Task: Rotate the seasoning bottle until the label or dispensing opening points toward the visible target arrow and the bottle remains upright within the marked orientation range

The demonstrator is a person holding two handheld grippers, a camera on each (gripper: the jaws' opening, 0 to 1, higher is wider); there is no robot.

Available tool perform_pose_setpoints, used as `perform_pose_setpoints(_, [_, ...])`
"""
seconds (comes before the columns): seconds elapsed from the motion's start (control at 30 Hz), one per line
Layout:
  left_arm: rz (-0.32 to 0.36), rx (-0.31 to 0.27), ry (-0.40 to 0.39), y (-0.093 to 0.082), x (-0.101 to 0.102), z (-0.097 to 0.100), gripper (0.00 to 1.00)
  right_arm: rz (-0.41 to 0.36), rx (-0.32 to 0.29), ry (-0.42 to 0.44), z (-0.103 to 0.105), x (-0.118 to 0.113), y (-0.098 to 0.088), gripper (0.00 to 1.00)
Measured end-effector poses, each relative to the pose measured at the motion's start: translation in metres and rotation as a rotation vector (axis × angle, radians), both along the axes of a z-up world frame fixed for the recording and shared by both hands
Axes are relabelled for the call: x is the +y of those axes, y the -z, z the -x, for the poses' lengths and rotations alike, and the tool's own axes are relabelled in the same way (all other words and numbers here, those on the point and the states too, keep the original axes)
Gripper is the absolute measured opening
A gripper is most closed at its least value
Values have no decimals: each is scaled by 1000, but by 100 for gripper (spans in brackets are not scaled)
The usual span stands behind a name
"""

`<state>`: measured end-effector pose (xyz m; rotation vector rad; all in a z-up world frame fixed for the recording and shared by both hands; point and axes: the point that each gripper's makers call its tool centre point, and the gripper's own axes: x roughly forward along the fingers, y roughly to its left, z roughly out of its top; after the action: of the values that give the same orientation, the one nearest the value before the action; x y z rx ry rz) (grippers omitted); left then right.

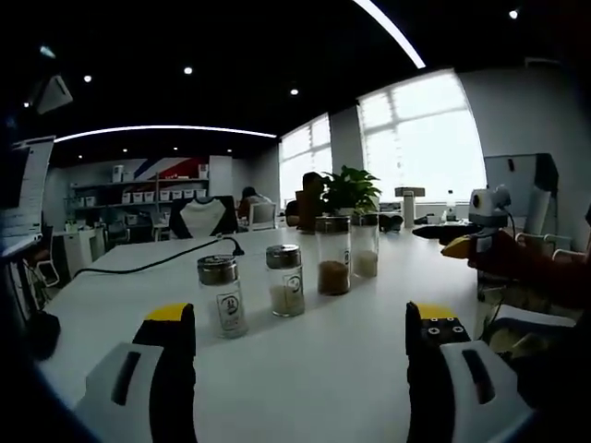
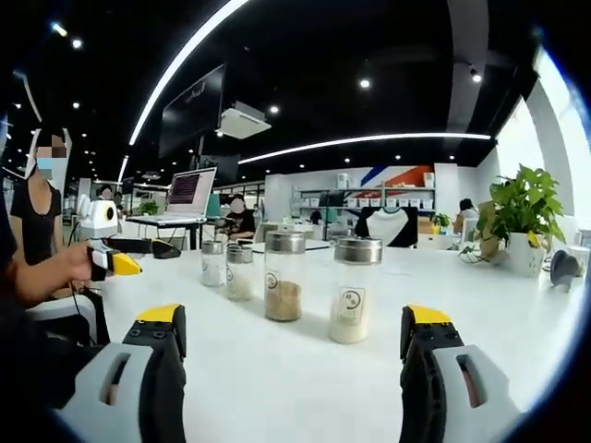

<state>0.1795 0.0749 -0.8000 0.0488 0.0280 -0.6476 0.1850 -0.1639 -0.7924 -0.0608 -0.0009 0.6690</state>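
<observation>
Four bottles (image 1: pixel 286 281) stood in a row on the white table (image 1: pixel 305 369), all upright, with metal caps. In the left gripper view the row ran from the lower middle of the frame up to the right: the nearest one (image 1: pixel 222 295) showed a label, the next held pale powder, the third (image 1: pixel 333 256) brown powder, the fourth (image 1: pixel 365 245) pale powder. In the right gripper view the two nearest bottles (image 2: pixel 284 277) (image 2: pixel 354 290) stood in the centre, two smaller-looking ones (image 2: pixel 214 263) (image 2: pixel 239 271) behind them to the left.

A black cable (image 1: pixel 148 266) lay on the table at the left, apart from the bottles. A plant (image 1: pixel 349 191) stood behind the row; in the right gripper view it (image 2: pixel 522 212) was at the right edge. A laptop (image 2: pixel 189 194) was at the upper left there, with people sitting far behind.

The left gripper (image 1: pixel 300 323) was low over the table, before the row, jaws wide apart and holding nothing. The right gripper (image 2: pixel 294 332) was also wide open and empty, the two near bottles beyond its jaws. Each gripper appeared at the side of the other's view (image 1: pixel 480 242) (image 2: pixel 111 261), held by a hand (image 2: pixel 69 263).
</observation>
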Motion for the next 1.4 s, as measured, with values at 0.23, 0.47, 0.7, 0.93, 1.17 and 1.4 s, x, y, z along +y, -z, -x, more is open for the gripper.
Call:
perform_pose_setpoints(0.23, [7,-3,-26,0,11,5,100,-15,10,4,7,5,1,99])
perform_pose_setpoints(0.47, [16,-6,-33,-1,12,26,100,-11,28,13,21,1,7,99])
perform_pose_setpoints(0.7, [5,-6,-30,2,7,41,100,-30,20,52,31,0,4,99])
perform_pose_setpoints(0.93, [7,-41,-83,1,11,51,100,26,-20,104,42,-3,2,98])
perform_pose_setpoints(1.17, [-10,-54,-108,-2,15,59,100,27,-31,115,52,3,4,97])
perform_pose_setpoints(1.4, [32,-58,-112,-7,17,61,100,-5,-28,90,57,9,10,96])
